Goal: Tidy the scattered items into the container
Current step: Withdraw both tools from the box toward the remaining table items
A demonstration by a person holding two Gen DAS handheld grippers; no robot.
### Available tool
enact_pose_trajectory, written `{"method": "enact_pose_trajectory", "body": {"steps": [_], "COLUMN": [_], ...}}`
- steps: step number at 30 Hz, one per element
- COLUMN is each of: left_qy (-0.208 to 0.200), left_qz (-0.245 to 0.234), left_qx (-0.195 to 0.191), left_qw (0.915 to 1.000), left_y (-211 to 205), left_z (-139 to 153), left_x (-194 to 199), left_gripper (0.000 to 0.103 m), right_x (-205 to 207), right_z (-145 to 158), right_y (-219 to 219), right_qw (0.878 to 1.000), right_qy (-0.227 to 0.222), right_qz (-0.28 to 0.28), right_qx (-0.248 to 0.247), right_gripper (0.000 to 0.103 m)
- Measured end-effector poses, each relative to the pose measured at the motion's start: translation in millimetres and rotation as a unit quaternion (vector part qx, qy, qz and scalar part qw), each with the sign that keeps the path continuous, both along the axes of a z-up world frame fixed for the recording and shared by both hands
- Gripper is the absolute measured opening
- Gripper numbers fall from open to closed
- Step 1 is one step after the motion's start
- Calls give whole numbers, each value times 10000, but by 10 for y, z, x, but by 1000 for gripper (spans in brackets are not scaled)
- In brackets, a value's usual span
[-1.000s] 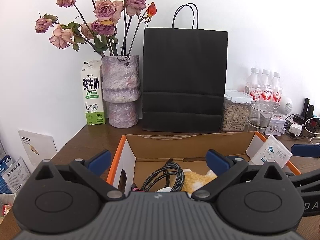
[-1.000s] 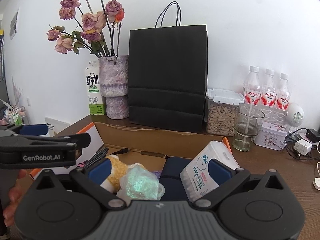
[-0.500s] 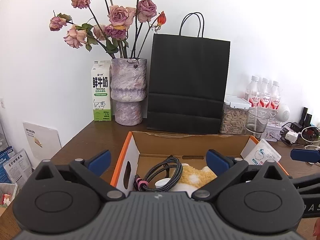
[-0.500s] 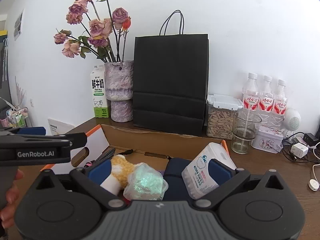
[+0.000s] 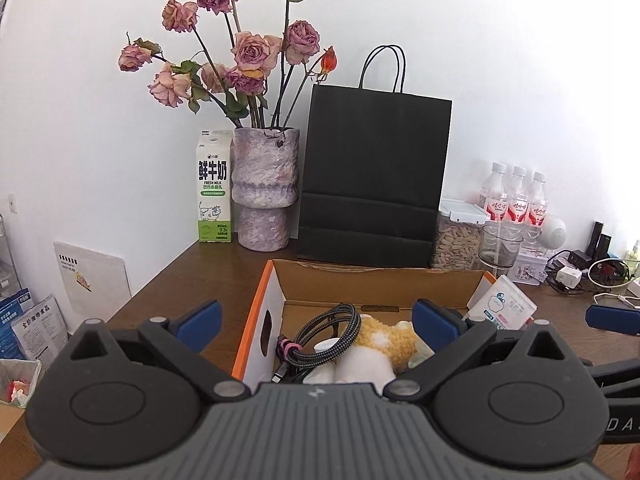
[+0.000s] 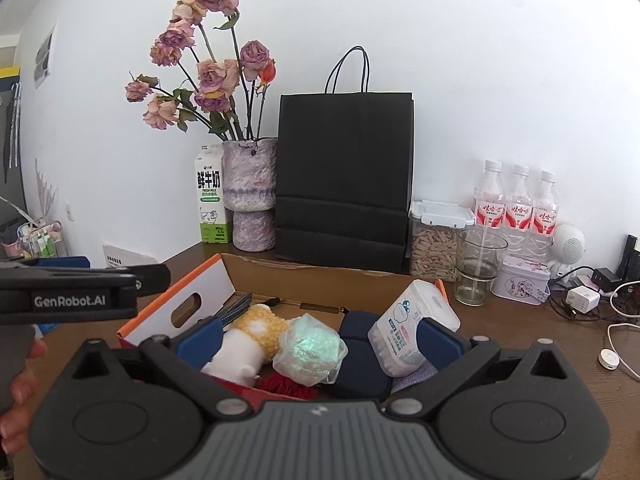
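Right wrist view: both hand-held grippers, left (image 5: 315, 318) and right (image 6: 318, 338), spread wide, grasping nothing, poised above box (image 6: 208, 286) on worktop (image 6: 520, 320). Inside box: cable (image 5: 328, 330), plush toy (image 6: 250, 336), wrapped bundle (image 6: 310, 350), swab tub (image 6: 408, 330) leaning on rim. Risk: tub tipping out if box nudged; cable snagging a finger.

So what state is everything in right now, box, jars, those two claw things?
cardboard box: open, holding items
left gripper: open, holding nothing
right gripper: open, holding nothing
seed jar: lid shut
drinking glass: upright, a stick inside
water bottles: capped
cable: coiled in the box
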State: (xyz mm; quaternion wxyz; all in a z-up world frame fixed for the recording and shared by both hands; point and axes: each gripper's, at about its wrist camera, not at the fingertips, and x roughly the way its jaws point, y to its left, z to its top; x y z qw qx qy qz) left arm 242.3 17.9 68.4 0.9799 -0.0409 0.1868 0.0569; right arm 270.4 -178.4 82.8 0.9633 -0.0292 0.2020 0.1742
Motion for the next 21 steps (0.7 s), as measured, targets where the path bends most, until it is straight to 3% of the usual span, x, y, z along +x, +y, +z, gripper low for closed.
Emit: {"method": "enact_pose_trajectory", "body": {"steps": [11, 21], "left_qy": [27, 376], "left_qz": [-56, -43], "left_qx": [91, 91], "left_qw": [9999, 9992], "left_y": [-24, 11], "left_z": [-7, -236], "left_x": [-312, -614], "left_gripper": [103, 103], "right_x": [-380, -731], "right_z": [-63, -331], "right_y": [-210, -429], "right_qw": [9999, 9991], "right_qy": [68, 377], "right_qz": [-141, -197], "right_qx": [-72, -90], "right_gripper": [103, 103]}}
